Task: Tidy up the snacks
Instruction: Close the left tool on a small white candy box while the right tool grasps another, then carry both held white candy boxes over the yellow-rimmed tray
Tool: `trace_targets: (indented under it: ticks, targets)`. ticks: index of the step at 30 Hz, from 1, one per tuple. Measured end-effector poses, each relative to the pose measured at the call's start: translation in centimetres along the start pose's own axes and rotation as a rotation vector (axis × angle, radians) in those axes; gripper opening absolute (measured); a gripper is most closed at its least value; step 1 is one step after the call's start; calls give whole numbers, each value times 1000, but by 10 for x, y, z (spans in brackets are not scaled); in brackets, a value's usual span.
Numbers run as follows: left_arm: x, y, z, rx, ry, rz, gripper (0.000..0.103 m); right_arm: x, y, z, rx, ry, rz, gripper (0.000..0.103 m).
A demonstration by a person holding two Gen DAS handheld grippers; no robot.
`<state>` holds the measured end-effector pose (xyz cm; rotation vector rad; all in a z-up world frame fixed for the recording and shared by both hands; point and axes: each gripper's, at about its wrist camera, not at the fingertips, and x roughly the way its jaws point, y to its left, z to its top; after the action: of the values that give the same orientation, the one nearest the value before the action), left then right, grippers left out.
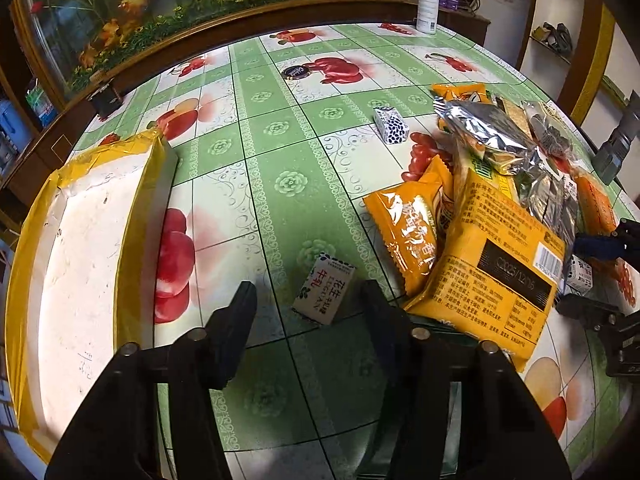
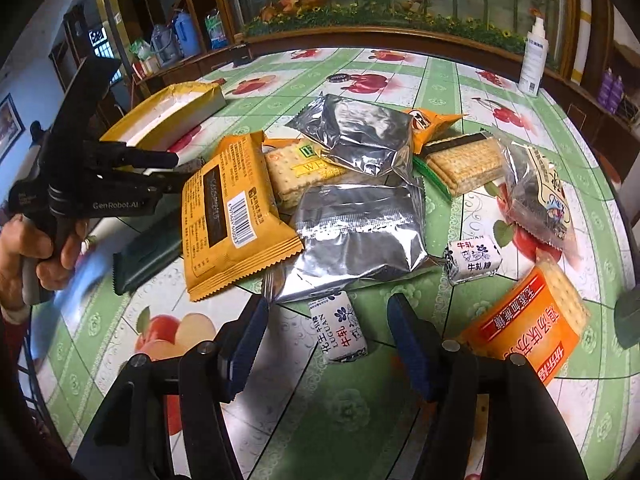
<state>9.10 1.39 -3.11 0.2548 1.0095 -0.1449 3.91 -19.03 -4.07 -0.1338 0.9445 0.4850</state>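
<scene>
My left gripper [image 1: 310, 300] is open, its jaws either side of a small white nougat candy [image 1: 324, 295] lying on the tablecloth. My right gripper [image 2: 328, 330] is open around another white nougat candy [image 2: 339, 328]. A heap of snacks lies ahead: an orange packet [image 2: 234, 216], silver foil bags [image 2: 360, 232], cracker packs [image 2: 464, 164] and an orange cracker pack [image 2: 532, 328]. A third candy [image 2: 472, 260] lies right of the heap. The white box with yellow tape [image 1: 84, 248] sits at the left of the left wrist view.
A patterned candy [image 1: 390, 125] and a dark round lid [image 1: 296, 72] lie farther back on the green fruit-print tablecloth [image 1: 288, 152]. A white spray bottle [image 1: 427, 0] stands at the far edge. A dark green packet [image 2: 148, 252] lies left of the heap.
</scene>
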Motion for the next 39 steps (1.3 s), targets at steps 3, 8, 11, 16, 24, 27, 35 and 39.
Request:
trace_targets:
  ticks: [3,8,11,16,24,27,35,39]
  targets:
    - [-2,-7,-6,3,-6,-30,19,-2,4,-4,-31,-3,-38,45]
    - [-7,-17,-13,4,-22,-46,16,-9,3,-10,-15,-4,-24,20]
    - [-13,-17,-18,-10,-27,-55,16,-14,3,-14,5,-7,-6,20]
    - [-25,-9,-26,-64,-43,-78,16,-29,5,-18,21,-34,6,20]
    - [-57,-5,-45,-167,-72,-37,16,-45,15,-21,35,-68,29,20]
    - [-68,-7,-52,-196,-82,-27,16,-48,23,-22,28,-73,38,20]
    - [-104,-12,-64,-266,-147,79,16,-63,46,-20,6,-106,16,20]
    - [-122,-21,-68,-281,-208,156,16,-71,61,-17,-19,-132,-52,20]
